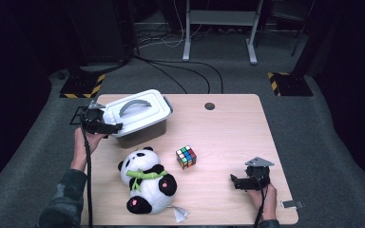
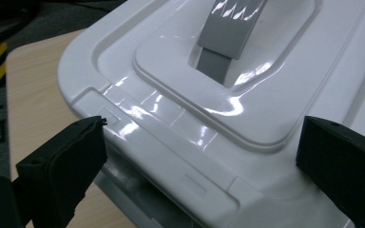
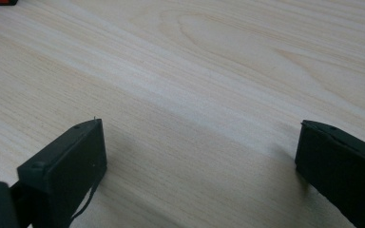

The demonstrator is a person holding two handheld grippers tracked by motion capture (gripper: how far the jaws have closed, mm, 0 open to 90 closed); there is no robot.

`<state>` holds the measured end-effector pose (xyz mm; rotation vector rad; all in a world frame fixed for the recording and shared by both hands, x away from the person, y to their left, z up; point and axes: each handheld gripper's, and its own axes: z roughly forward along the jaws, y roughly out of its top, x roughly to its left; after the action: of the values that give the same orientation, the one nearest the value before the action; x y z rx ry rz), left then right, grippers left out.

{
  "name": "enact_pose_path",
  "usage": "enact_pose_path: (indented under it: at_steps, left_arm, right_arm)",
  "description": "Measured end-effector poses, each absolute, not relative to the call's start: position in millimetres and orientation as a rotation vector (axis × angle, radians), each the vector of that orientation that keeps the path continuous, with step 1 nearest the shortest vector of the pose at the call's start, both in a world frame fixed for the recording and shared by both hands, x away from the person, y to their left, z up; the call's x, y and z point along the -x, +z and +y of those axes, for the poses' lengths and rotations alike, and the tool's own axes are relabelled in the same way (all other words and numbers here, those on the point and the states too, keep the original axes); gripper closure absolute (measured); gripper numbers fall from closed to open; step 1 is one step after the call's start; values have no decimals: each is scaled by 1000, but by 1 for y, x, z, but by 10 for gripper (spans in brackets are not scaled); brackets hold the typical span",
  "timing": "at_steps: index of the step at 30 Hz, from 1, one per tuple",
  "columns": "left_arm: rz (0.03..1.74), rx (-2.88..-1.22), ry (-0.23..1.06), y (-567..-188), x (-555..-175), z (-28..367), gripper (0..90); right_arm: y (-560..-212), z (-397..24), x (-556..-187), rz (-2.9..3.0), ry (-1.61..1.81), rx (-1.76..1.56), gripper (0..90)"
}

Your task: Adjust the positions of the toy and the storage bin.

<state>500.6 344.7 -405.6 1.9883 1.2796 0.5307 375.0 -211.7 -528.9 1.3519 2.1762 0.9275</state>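
Left gripper (image 2: 197,156): jaws spread wide, straddling the near end of the white lid (image 2: 266,90), holding nothing.
Storage box (image 1: 140,118): at the counter's (image 1: 228,128) far left, lid on, grey handle (image 2: 228,35) lying flat.
Right gripper (image 1: 240,182): jaws apart and empty, low over bare wood near the right front.
Step in hand: likely lining up on the lid's end latch (image 2: 164,156).
Next move: close on the latch edge and lift, without sliding the box.
Nearby: plush panda (image 1: 145,180), colour cube (image 1: 186,157).

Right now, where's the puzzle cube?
High view: the puzzle cube sits mid-table, just right of the panda toy and nearer the person than the white box.
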Motion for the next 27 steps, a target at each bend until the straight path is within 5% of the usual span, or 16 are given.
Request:
enact_pose_path:
  at_steps: [27]
  left_arm:
    - [1189, -2036, 543, -405, -521, 318, 25]
  right_arm:
    - [-529, -211, -375, 2175, 928, -1355, 26]
